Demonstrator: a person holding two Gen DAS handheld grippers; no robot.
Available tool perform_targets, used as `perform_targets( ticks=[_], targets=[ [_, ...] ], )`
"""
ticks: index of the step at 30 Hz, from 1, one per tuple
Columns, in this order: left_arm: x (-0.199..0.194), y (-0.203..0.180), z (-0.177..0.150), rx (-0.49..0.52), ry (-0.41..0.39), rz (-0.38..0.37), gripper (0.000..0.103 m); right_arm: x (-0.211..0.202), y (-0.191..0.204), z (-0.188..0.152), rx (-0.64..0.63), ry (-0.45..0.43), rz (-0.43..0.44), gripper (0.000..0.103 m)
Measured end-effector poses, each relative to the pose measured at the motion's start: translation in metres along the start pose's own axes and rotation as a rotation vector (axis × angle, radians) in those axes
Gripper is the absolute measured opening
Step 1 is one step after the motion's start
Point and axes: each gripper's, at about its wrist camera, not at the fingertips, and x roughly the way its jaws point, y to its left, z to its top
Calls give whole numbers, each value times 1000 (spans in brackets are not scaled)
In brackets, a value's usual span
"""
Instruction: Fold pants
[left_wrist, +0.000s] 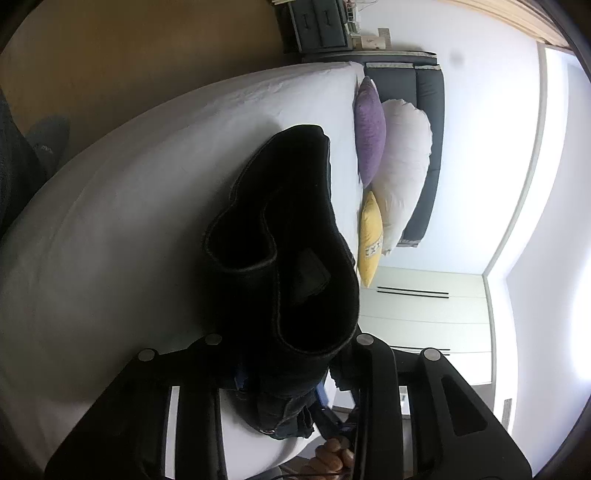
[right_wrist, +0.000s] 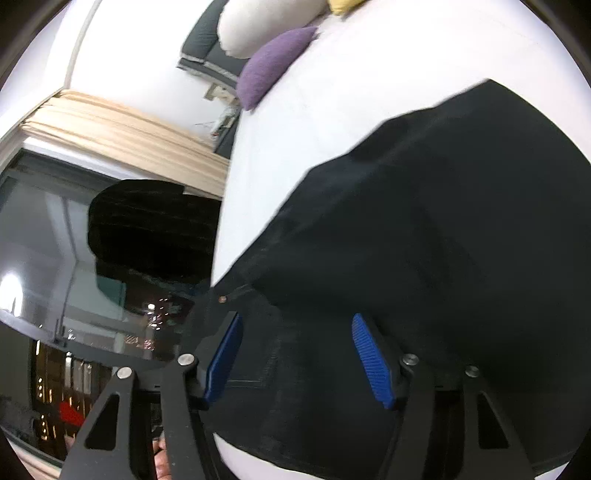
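Black pants lie bunched on the white bed, one open leg hem curling up toward the camera. My left gripper is shut on a thick fold of them; the fabric fills the gap and hides most of both pads. In the right wrist view the pants spread flat over the bed. My right gripper hovers over their near edge. Its blue pads stand well apart, with cloth below them and nothing pinched. It is open.
Purple, white and yellow pillows lean on the dark headboard. A pale wardrobe stands beyond. A hand shows at the bottom. A dark window, curtain and black chair back flank the bed.
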Motion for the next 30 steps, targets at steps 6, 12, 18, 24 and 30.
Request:
perform_targets(
  ticks=[6,12,18,24,30],
  targets=[
    [3,-18,-1,75,-3,27,17,27,-1,-3,-31,100,-63,60],
    [10,-52,-5,189,-8,68,14,28,-4,-5,-56,101,-109,49],
    [20,-133,-37,460,-5,109,14,8,9,0,-30,70,6,53],
    [79,-219,-122,854,89,137,14,-22,17,20,-38,53,105,65],
    [171,-222,-211,1093,258,198,14,-58,-5,45,-3,26,154,68]
  ],
)
